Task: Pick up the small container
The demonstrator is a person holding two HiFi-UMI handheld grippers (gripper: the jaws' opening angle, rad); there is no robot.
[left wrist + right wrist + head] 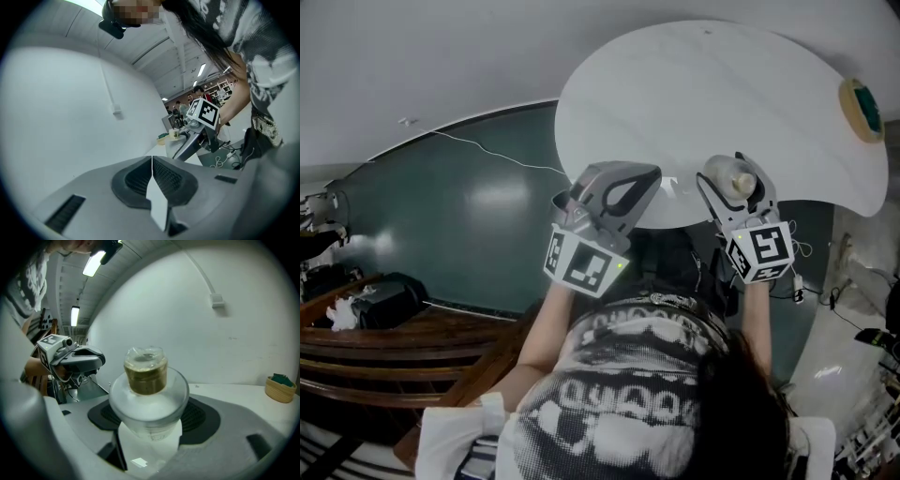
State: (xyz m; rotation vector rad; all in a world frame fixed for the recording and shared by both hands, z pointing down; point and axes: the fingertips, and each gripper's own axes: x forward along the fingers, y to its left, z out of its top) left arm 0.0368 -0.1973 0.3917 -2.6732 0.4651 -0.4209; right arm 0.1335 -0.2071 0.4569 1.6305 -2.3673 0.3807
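The small container (732, 175) is a clear little bottle with a brownish cap (146, 373). It sits between the jaws of my right gripper (736, 185), which is shut on its wide body (149, 411). It is held up off the white round table (703, 94), near that table's front edge. My left gripper (622, 175) hovers beside it to the left, jaws pressed together with nothing between them (151, 161). The left gripper view shows the right gripper (190, 140) holding the container (174, 133).
A small woven basket (862, 109) with something green in it stands at the table's far right edge (280, 388). Dark green floor (469, 206) lies to the left, wooden benches (394, 347) beyond. Cables (811, 281) trail on the floor at the right.
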